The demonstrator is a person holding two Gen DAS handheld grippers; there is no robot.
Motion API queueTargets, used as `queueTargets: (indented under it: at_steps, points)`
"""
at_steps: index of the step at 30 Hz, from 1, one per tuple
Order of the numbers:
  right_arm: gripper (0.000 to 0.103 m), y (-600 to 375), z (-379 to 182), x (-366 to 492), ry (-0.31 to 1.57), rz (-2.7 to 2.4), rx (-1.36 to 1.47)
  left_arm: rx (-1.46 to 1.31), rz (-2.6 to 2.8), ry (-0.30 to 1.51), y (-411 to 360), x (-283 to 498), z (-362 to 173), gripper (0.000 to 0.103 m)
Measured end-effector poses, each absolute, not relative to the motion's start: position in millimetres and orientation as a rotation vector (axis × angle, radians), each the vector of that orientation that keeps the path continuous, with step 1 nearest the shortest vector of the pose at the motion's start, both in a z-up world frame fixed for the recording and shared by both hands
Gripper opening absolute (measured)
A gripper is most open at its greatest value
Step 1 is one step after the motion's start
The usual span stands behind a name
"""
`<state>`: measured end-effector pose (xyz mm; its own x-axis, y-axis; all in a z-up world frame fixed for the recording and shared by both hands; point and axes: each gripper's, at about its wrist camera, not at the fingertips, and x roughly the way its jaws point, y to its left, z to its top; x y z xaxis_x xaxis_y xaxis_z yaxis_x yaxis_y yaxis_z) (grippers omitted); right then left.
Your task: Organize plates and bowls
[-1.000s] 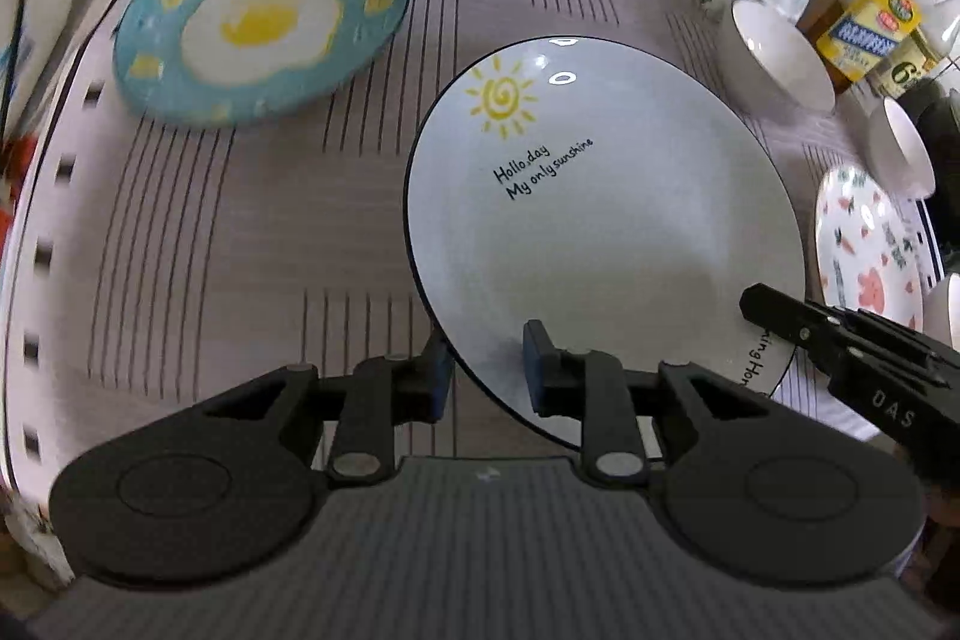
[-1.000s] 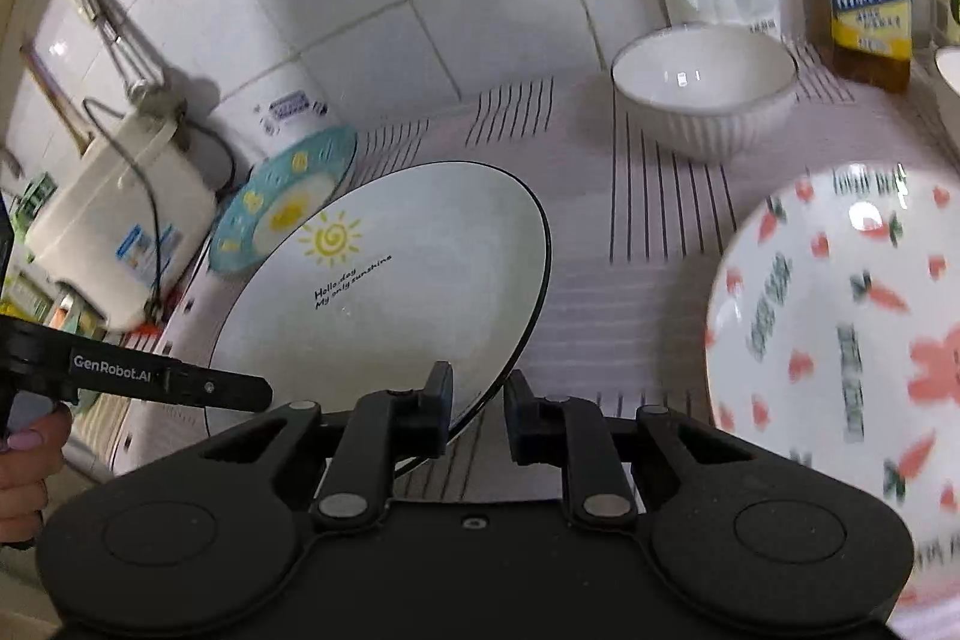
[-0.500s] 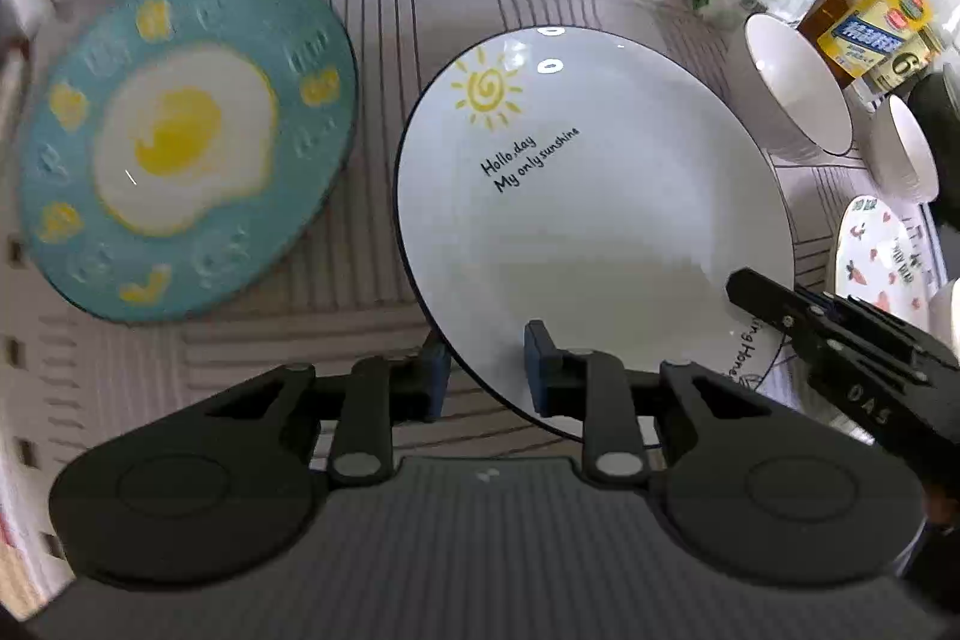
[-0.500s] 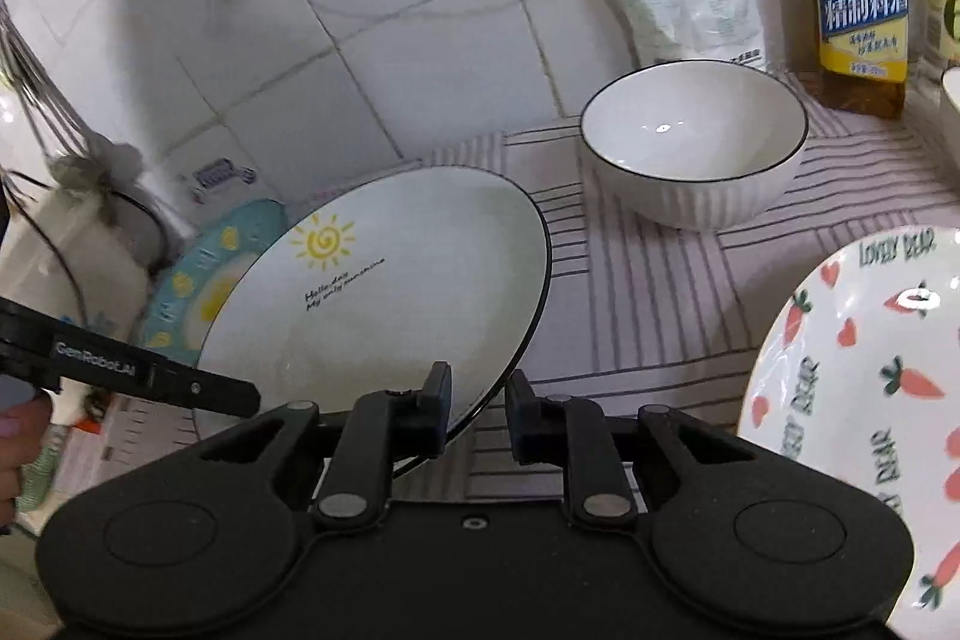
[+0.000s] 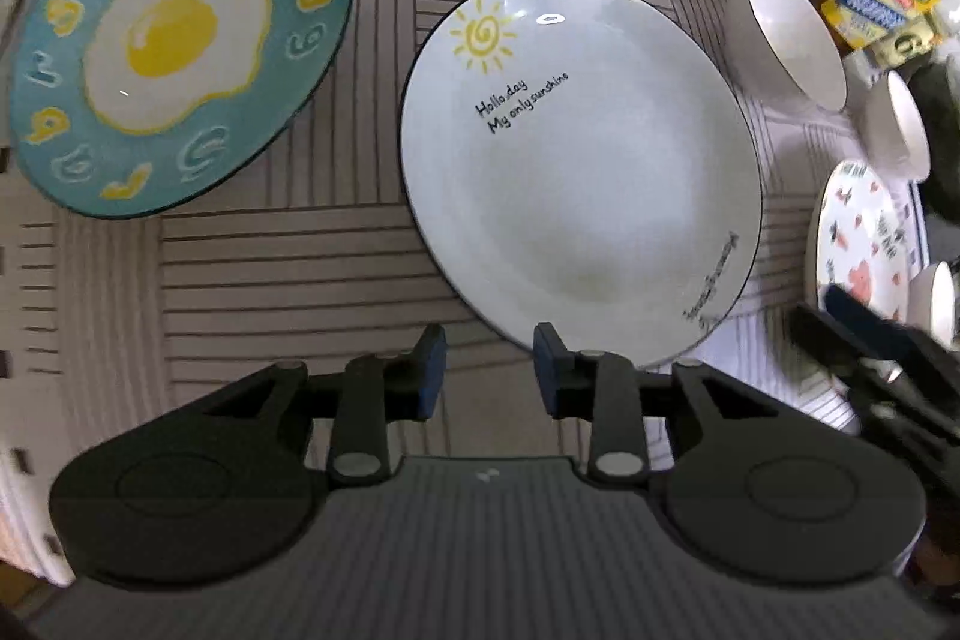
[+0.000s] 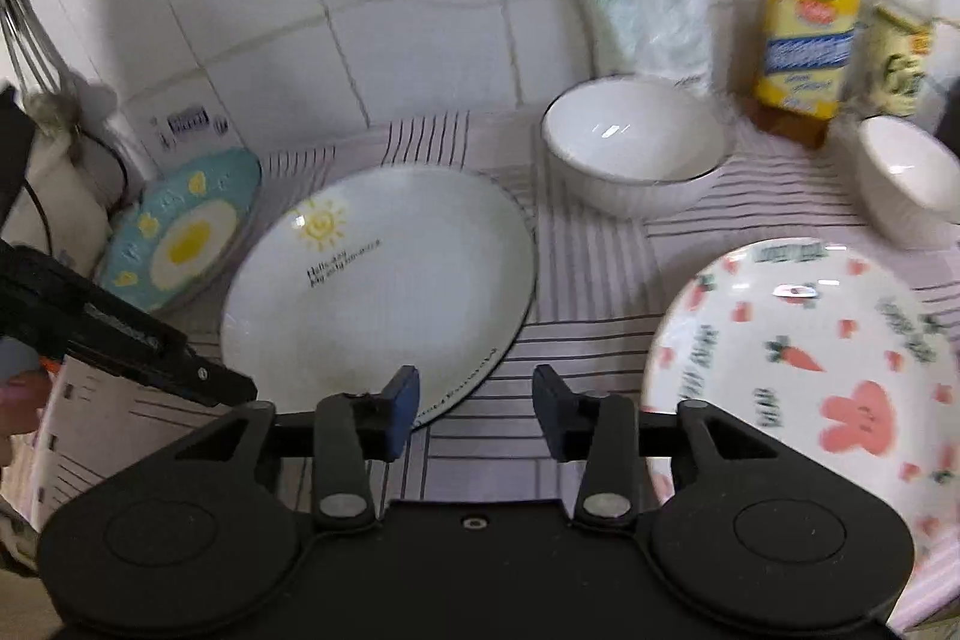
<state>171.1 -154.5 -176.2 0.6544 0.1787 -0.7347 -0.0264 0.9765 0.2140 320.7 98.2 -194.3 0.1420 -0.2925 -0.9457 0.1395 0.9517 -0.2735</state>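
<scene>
A white plate with a sun drawing (image 5: pixel 576 172) lies flat on the striped cloth; it also shows in the right wrist view (image 6: pixel 384 292). My left gripper (image 5: pixel 489 367) is open and empty at its near edge. My right gripper (image 6: pixel 474 403) is open and empty beside its right edge. A blue fried-egg plate (image 5: pixel 174 46) lies to the left, seen also in the right wrist view (image 6: pixel 186 232). A carrot-pattern plate (image 6: pixel 804 358) lies to the right. A large white bowl (image 6: pixel 630 154) and a small white bowl (image 6: pixel 906 178) stand behind.
Two oil bottles (image 6: pixel 804 34) and a plastic bag (image 6: pixel 648 22) stand against the tiled wall (image 6: pixel 360 10). A white appliance with cables (image 6: pixel 54 184) is at the far left. The other gripper's body (image 5: pixel 882 358) shows at the right of the left wrist view.
Both grippers have opened and let go of the sun plate, which now lies on the cloth. Both have drawn back a little from its rim.
</scene>
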Motion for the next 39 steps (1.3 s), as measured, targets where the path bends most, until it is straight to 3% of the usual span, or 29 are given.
queueTargets:
  at_steps: [3,11,22,25,27,39]
  points:
    - [0.061,-174,-169,147,0.828,0.091,0.224,-0.082,-0.329,1.372,88,311,-179,0.036]
    - [0.068,-214,-145,95,0.775,0.043,0.248,-0.024,-0.437,1.354,52,284,-145,0.042]
    - [0.068,-262,-149,55,0.654,0.043,0.136,-0.043,-0.536,1.295,-34,262,-120,0.054]
    - [0.069,-276,-166,52,0.651,-0.021,0.075,-0.028,-0.550,1.277,-62,259,-125,0.057]
    - [0.069,-289,-183,55,0.680,-0.026,0.069,-0.013,-0.536,1.265,-79,258,-135,0.066]
    - [0.068,-338,-246,83,0.687,-0.079,0.373,-0.016,-0.307,1.217,-132,275,-192,0.066]
